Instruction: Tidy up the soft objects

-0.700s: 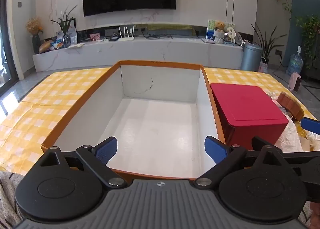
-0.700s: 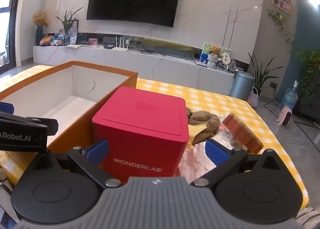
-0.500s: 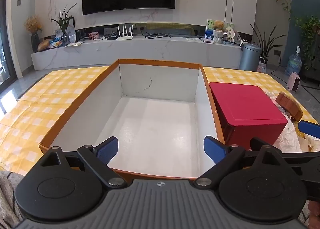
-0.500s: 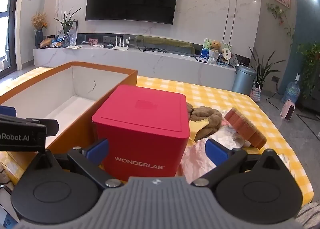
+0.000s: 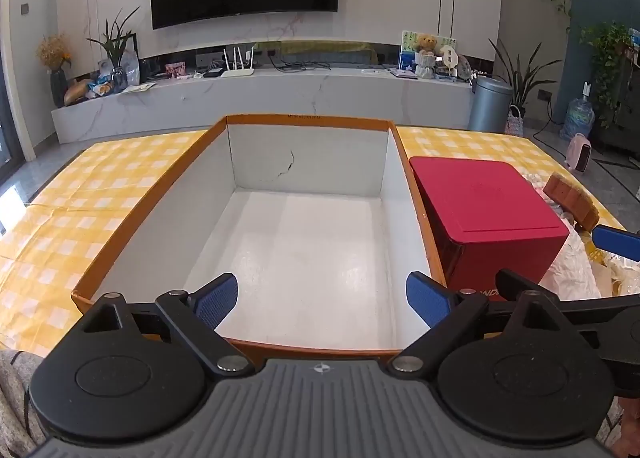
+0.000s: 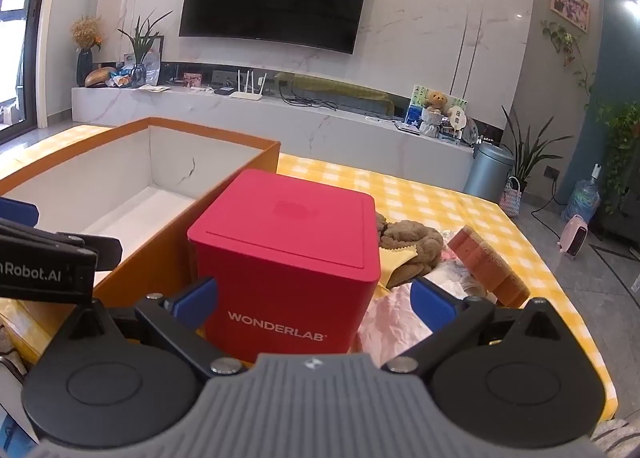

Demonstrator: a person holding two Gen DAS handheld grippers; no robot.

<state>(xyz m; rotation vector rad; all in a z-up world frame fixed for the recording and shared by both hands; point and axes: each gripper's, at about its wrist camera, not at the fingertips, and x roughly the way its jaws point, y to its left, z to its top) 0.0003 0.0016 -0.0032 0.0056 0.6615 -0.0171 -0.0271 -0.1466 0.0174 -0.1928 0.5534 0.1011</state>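
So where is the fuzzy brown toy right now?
In the right wrist view, the brown plush toy lies on the checkered tablecloth, right behind the red box, left of the orange sponge.

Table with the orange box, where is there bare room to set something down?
Inside the orange box the white floor is bare. The yellow checked cloth left of it is free, and so is the cloth behind the red box. Right of the red box it's crowded: brown plush, sponge, crumpled paper.
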